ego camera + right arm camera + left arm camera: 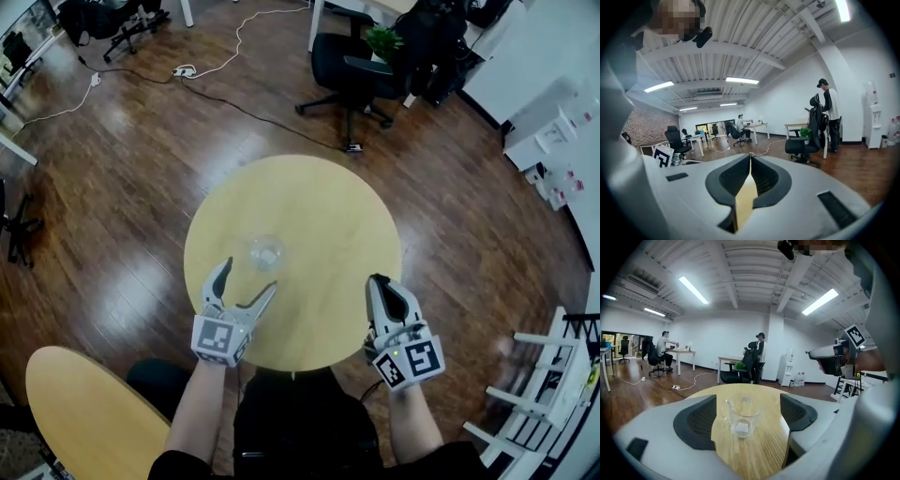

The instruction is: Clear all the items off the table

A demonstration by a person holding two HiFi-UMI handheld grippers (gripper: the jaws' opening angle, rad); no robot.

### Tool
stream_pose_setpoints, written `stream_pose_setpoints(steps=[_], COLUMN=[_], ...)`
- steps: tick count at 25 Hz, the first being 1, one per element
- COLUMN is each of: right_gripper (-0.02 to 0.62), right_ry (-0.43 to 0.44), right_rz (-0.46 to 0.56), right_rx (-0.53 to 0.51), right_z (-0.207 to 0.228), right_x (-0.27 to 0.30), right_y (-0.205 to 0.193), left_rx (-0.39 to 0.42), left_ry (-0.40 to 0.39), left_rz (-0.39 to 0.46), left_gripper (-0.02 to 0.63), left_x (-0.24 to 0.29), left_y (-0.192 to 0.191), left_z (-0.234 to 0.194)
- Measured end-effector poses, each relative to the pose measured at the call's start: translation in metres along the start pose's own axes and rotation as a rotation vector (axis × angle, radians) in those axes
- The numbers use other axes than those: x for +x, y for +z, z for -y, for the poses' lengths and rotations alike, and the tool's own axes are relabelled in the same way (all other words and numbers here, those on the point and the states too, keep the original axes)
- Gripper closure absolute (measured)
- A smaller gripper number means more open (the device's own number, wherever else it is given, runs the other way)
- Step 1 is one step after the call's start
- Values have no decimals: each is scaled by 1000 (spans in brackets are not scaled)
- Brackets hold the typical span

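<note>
A clear, round glass mug (266,252) stands on the smooth, round, pale wooden table (319,206), toward its near left edge. The left gripper (249,277) gapes wide just behind the mug, not touching it. The right gripper (380,279) is closed and empty.

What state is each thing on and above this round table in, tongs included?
Glass cup: upright on the table, touched by nothing.
Left tongs: open, cup in front of the gap, pads clear of it.
Right tongs: shut, nothing between them.
Round table: bears the cup.
</note>
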State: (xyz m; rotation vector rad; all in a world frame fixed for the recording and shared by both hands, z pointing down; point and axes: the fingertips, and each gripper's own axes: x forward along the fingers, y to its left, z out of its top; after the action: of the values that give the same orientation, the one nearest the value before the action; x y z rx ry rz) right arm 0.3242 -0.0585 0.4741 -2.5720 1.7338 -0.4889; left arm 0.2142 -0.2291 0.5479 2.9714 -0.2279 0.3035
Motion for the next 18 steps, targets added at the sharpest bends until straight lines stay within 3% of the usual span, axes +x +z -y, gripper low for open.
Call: stream_pose_setpoints(steps=[6,18], right_gripper=[583,583], right_ry=[7,48], right_rz=[-80,-144], right_rx=[20,48], right_z=[19,30], right_x=[3,14], right_y=[-44,-67], left_rx=[1,33], left_ry=[-1,0], left_rz=[-70,-46], left_gripper=[114,152], left_x=[39,81], left_y=[-47,-51], left_z=[-3,0])
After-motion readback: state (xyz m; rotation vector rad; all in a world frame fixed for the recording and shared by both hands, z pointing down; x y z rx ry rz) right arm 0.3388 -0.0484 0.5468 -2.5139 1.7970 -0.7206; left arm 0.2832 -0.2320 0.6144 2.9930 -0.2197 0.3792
